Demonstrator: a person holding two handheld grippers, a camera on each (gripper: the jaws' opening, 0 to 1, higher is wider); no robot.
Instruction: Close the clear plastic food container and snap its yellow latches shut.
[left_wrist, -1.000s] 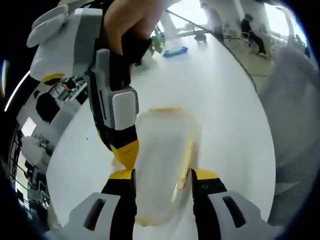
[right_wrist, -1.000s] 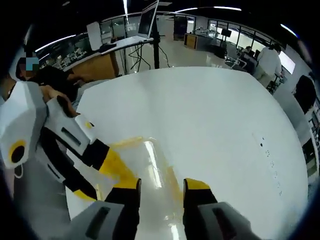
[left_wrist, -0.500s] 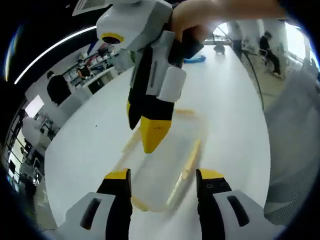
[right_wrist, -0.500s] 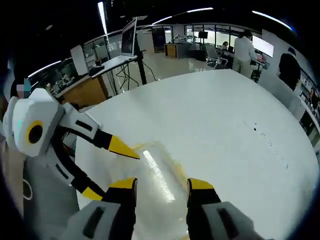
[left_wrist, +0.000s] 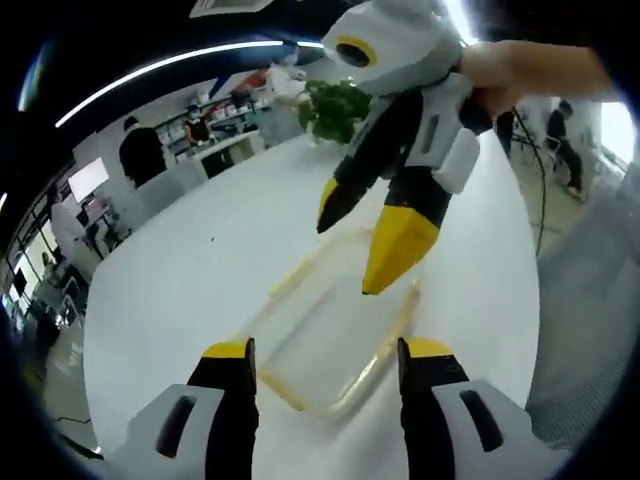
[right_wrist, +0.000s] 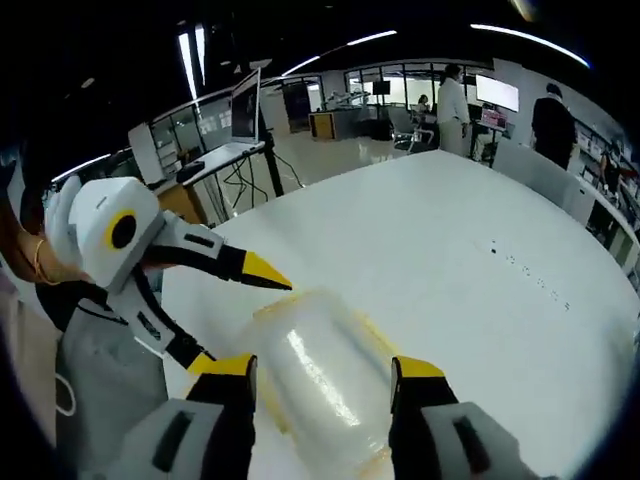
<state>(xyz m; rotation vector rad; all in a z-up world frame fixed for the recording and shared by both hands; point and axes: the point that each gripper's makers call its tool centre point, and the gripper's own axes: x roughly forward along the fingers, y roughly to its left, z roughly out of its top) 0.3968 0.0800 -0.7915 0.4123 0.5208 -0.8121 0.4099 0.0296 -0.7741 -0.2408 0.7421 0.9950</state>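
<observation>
The clear plastic container (left_wrist: 330, 335) lies flat on the white table (left_wrist: 190, 280), with yellow latches (left_wrist: 396, 330) along its sides. My left gripper (left_wrist: 326, 352) is open and hovers over the container's near end without touching it. Above the far end, my right gripper (left_wrist: 357, 252) reaches in from the upper right, open, held by a hand. In the right gripper view the container (right_wrist: 322, 365) shows between the open jaws of my right gripper (right_wrist: 320, 368), its lid catching the light. The left gripper (right_wrist: 238, 318) comes in from the left, open, straddling one corner of the container.
The table (right_wrist: 470, 290) stretches wide and bare around the container, with small dark specks (right_wrist: 530, 275) toward its right edge. A green plant (left_wrist: 335, 105) stands at its far side. Beyond it are a laptop on a stand (right_wrist: 248, 110), desks and people.
Both views have pulled back and up from the container, which now looks smaller. A second ago my left jaws closely flanked it; now both grippers hover open above it.
</observation>
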